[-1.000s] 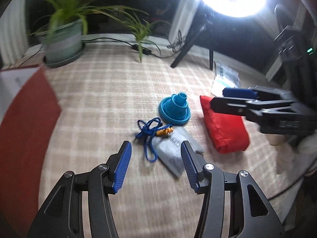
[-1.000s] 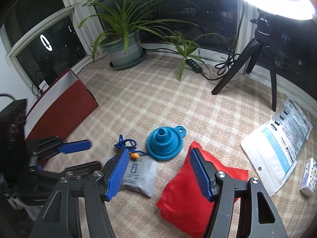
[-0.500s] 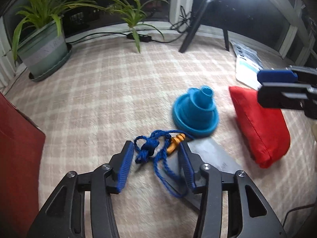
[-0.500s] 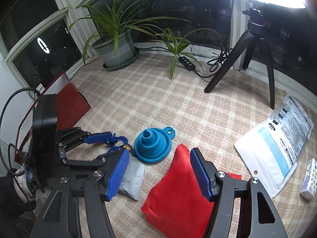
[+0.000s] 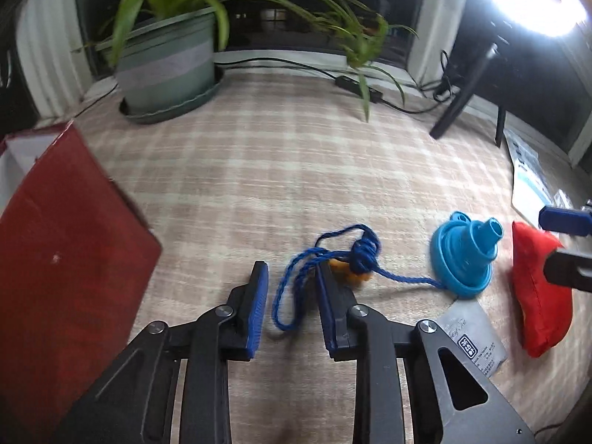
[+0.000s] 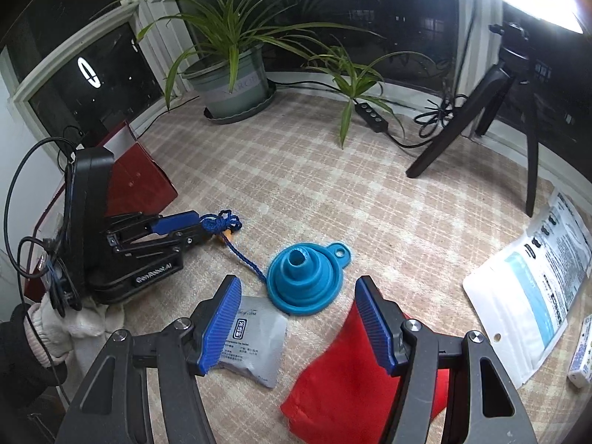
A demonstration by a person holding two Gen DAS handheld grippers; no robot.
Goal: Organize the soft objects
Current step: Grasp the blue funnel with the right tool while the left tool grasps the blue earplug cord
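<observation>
A blue cord with orange earplugs (image 5: pixel 355 255) lies on the checked cloth; a loop of it lies between the fingers of my left gripper (image 5: pixel 292 277), which stands partly open around it. The cord also shows in the right wrist view (image 6: pixel 222 222), at the left gripper's (image 6: pixel 199 224) tips. A blue collapsible funnel (image 6: pixel 303 281) stands mouth-down in the middle, also in the left wrist view (image 5: pixel 466 259). A grey sachet (image 6: pixel 255 340) and a red soft pouch (image 6: pixel 351 388) lie under my right gripper (image 6: pixel 296 325), which is open and empty above them.
A red box (image 5: pixel 55 259) stands at the left. A potted plant (image 6: pixel 229 85), a power strip with cables (image 6: pixel 370 114) and a black tripod (image 6: pixel 481 111) stand at the back. A white printed bag (image 6: pixel 536 296) and a small packet (image 6: pixel 582 359) lie at the right.
My left gripper has moved forward and left to the blue cord, and its fingers have narrowed around a loop of it. The right gripper has stayed open over the sachet and pouch.
</observation>
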